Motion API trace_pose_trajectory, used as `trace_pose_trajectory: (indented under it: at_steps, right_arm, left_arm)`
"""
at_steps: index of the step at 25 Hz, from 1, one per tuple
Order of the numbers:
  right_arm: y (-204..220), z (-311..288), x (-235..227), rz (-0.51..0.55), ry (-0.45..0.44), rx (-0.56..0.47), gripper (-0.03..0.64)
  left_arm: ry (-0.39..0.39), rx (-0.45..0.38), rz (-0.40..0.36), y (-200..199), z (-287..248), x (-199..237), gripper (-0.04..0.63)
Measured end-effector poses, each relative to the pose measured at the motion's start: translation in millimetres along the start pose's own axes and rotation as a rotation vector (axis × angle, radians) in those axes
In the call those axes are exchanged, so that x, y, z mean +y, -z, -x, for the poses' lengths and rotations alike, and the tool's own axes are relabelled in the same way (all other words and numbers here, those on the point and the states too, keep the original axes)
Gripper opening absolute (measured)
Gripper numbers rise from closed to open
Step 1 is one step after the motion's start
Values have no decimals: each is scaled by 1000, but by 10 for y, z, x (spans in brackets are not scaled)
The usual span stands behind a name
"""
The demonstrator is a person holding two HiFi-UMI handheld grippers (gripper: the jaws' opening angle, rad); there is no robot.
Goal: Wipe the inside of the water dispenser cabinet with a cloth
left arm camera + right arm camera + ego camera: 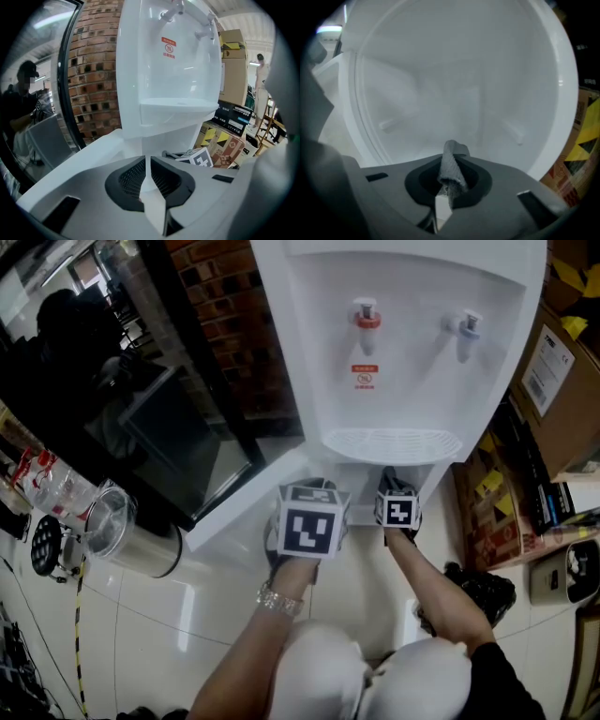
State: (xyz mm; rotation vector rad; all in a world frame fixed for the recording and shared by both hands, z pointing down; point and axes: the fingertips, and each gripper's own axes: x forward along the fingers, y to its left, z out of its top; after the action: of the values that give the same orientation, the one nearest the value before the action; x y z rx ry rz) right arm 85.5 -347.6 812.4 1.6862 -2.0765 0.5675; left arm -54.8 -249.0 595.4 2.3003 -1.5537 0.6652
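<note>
Right gripper view: the right tongs [450, 161] are clamped on a grey cloth [452, 176], its folded end sticking up in front of the white inside of the water dispenser cabinet [454, 93]. The left tongs [147, 168] are closed to a thin slit, pointing at the dispenser's base just beside the open white door [234, 507]. Both sit low under the drip tray [389, 444].

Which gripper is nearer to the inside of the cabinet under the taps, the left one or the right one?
Right. The right gripper, shut on the cloth, points straight into the cabinet at its opening. The left gripper is outside, by the open door.
</note>
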Motion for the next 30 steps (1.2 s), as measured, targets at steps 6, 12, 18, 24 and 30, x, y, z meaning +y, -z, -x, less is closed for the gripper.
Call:
trace_pose_trajectory:
  at_steps: [6, 12, 18, 24, 30]
  right_arm:
    - [40, -34, 931, 91, -251, -34, 14]
    - [413, -162, 634, 49, -190, 87, 14]
    - [275, -30, -216, 5, 59, 61, 14]
    - [201, 70, -60, 0, 43, 28, 14]
    - [253, 93, 921, 8, -249, -5, 14]
  left_arm:
    - [2, -3, 9, 14, 5, 15, 25]
    - [6, -12, 18, 6, 29, 29, 25]
    - [26, -15, 12, -42, 8, -47, 25]
    - [34, -41, 22, -78, -16, -72, 25]
    - [35, -24, 22, -56, 22, -56, 25]
